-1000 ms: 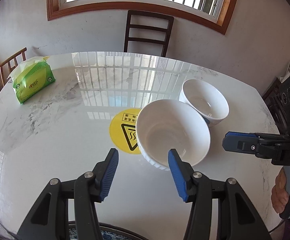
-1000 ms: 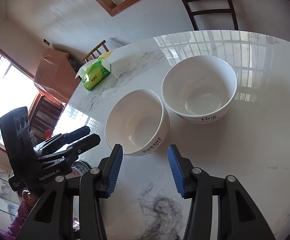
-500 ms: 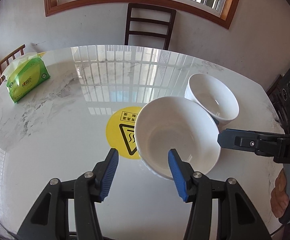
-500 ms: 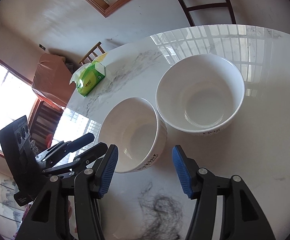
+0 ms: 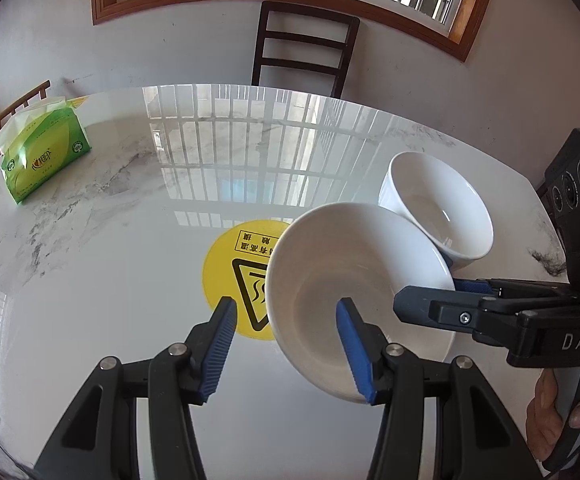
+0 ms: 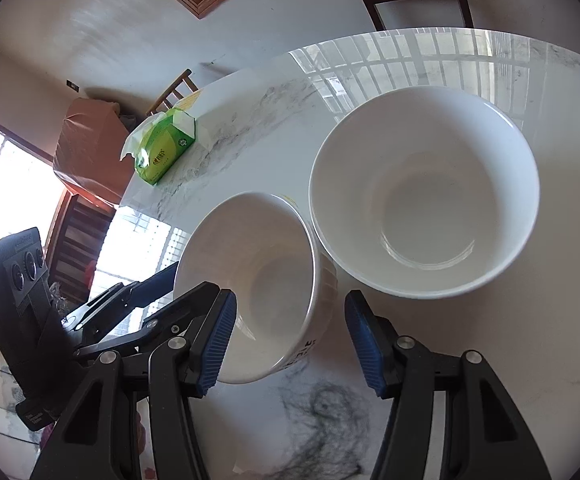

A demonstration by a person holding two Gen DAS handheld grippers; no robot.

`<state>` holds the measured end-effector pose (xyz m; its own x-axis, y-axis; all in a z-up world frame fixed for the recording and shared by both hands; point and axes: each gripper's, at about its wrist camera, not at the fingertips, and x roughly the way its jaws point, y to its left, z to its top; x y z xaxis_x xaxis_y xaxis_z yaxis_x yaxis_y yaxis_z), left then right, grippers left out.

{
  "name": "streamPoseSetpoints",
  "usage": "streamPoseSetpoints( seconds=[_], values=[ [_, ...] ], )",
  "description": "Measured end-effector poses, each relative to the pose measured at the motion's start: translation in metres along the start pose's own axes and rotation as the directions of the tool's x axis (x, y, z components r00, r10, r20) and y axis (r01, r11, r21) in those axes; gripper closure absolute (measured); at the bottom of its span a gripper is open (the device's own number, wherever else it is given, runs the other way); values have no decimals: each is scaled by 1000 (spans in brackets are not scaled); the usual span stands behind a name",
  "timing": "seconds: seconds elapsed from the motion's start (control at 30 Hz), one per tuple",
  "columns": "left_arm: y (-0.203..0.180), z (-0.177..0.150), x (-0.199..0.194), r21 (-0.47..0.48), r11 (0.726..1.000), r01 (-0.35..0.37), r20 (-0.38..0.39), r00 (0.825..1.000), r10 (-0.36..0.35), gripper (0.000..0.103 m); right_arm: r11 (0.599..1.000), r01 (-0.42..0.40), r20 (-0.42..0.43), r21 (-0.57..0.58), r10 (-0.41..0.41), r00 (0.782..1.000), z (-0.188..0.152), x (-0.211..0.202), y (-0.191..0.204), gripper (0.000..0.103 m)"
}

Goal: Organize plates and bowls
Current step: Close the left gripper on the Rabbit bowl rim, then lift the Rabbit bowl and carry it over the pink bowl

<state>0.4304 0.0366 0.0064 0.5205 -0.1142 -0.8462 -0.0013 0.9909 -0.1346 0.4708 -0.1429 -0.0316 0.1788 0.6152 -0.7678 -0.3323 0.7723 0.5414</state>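
Two white bowls stand side by side on the marble table [image 5: 102,288]. The ribbed bowl [image 5: 353,300] with lettering on its side is the nearer one, and both grippers stand at it. My left gripper [image 5: 285,302] is open, one finger over the bowl's inside and the other outside, above the yellow sticker. My right gripper [image 6: 290,296] is open too and straddles the opposite wall of the ribbed bowl [image 6: 250,280]. No pad presses on the rim. The plain bowl [image 6: 421,200] sits just beyond, close to the ribbed one.
A yellow hot-surface sticker [image 5: 234,276] lies on the table left of the ribbed bowl. A green tissue pack [image 5: 42,156] sits at the far left. A dark chair [image 5: 301,48] stands behind the table. A tuft of dark hair [image 6: 321,420] lies near the right gripper.
Both grippers have come lower and closer to the ribbed bowl, so that each now straddles its rim. The right gripper's jaws have widened. The bowls have not shifted.
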Motion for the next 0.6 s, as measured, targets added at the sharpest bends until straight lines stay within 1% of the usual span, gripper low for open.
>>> streamPoseSetpoints(
  seconds=[0.07, 0.13, 0.17, 0.2, 0.23, 0.27, 0.3, 0.37, 0.4, 0.43, 0.5, 0.6],
  values=[
    [-1, 0, 4, 7, 1000, -21, 0, 1000, 21, 50, 1000, 7, -7, 0, -7, 1000, 0, 2, -1, 50],
    [-2, -1, 10, 7, 1000, -27, -21, 999, 27, 50, 1000, 16, -24, 6, -16, 1000, 0, 6, -3, 50],
    [-2, -1, 14, 6, 1000, -31, -32, 999, 31, 53, 1000, 20, -33, 10, -20, 999, 0, 9, -4, 53],
    [-1, -3, 17, 7, 1000, -28, -38, 999, 28, 82, 999, 32, -41, 8, -32, 999, -1, 12, -4, 59],
    [-1, -4, 21, 7, 999, -38, -53, 998, 38, 85, 999, 44, -50, 5, -44, 998, -2, 14, -5, 63],
    [-3, -4, 21, 10, 998, -58, -49, 997, 59, 87, 999, 54, -56, 5, -54, 997, -3, 16, -6, 72],
    [-5, -5, 20, 20, 997, -72, -39, 997, 73, 88, 999, 45, -55, 9, -44, 997, -4, 17, -6, 75],
    [-9, -5, 14, 30, 995, -97, -14, 995, 98, 91, 996, 80, -53, -26, -81, 995, -6, 18, 1, 76],
    [-7, -4, 10, 14, 996, -88, -10, 996, 88, 91, 994, 99, -58, -43, -101, 993, -7, 19, 4, 78],
    [-7, -3, 6, 0, 997, -75, -10, 997, 75, 91, 994, 101, -65, -40, -104, 992, -9, 19, 4, 79],
    [-9, -2, -5, 2, 997, -74, 7, 997, 74, 91, 996, 90, -77, -29, -92, 993, -11, 16, 3, 81],
    [-15, -3, -21, 9, 997, -74, 15, 997, 73, 90, 997, 71, -55, -25, -73, 996, -13, 1, 8, 81]
  ],
)
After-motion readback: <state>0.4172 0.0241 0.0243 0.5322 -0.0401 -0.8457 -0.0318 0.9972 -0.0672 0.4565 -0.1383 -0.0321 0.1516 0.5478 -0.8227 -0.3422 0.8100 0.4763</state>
